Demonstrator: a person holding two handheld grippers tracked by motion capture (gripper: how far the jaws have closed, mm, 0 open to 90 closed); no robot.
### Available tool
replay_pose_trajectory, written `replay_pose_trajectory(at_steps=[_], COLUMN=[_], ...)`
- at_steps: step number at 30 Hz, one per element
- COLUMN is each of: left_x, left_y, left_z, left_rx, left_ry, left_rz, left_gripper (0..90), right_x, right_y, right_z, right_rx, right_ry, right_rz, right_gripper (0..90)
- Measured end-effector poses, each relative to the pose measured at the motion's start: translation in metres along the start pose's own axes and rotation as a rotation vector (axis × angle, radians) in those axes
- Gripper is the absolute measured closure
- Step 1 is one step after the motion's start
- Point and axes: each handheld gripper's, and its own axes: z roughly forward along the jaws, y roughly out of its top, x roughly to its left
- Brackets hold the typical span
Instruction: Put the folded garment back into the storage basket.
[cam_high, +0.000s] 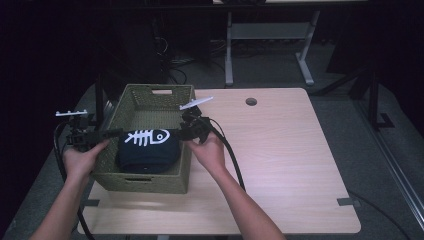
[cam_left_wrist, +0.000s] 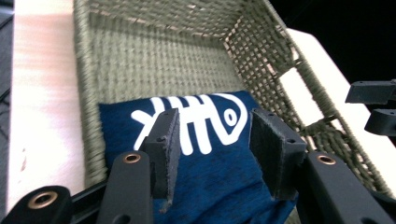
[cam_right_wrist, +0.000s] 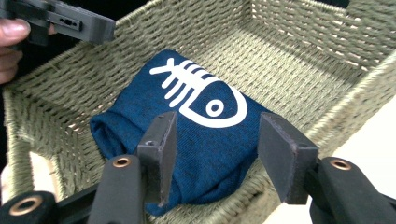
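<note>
A folded navy cloth (cam_high: 147, 147) with a white fish-skeleton print lies in the near end of a woven green basket (cam_high: 152, 92). My left gripper (cam_high: 116, 133) reaches over the basket's left wall, open, its jaws apart above the cloth (cam_left_wrist: 210, 154). My right gripper (cam_high: 182, 134) hangs at the basket's right wall, open as well, jaws spread over the cloth (cam_right_wrist: 187, 116). Neither holds anything. The basket (cam_left_wrist: 140, 60) is bare at its far end, as the right gripper view also shows on the basket (cam_right_wrist: 303, 60).
The basket sits on the left part of a light wooden table (cam_high: 280, 150) with a round cable hole (cam_high: 251, 101) near its back edge. A black cable (cam_high: 232, 160) trails from the right gripper. Beyond the table stand dark floor and a white desk frame (cam_high: 270, 45).
</note>
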Motion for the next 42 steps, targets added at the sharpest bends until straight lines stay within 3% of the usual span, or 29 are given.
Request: replay_pose_trajectory(at_steps=[11, 34, 42], left_x=[-0.022, -0.068, -0.077], left_y=[0.001, 0.006, 0.006], left_z=[0.002, 0.020, 0.024], left_rx=[-0.028, -0.027, -0.028], left_ry=[-0.045, -0.133, -0.135], left_rz=[0.041, 0.123, 0.133], left_gripper=[51.3, 44.4, 38.8], right_x=[-0.018, -0.047, -0.058], right_y=[-0.003, -0.017, -0.025], right_z=[-0.036, -0.080, -0.096], right_rx=[-0.046, -0.071, -0.082], right_ry=[0.003, -0.019, -0.036], right_rz=[0.006, 0.023, 0.039], right_gripper=[41.2, 33.0, 31.3])
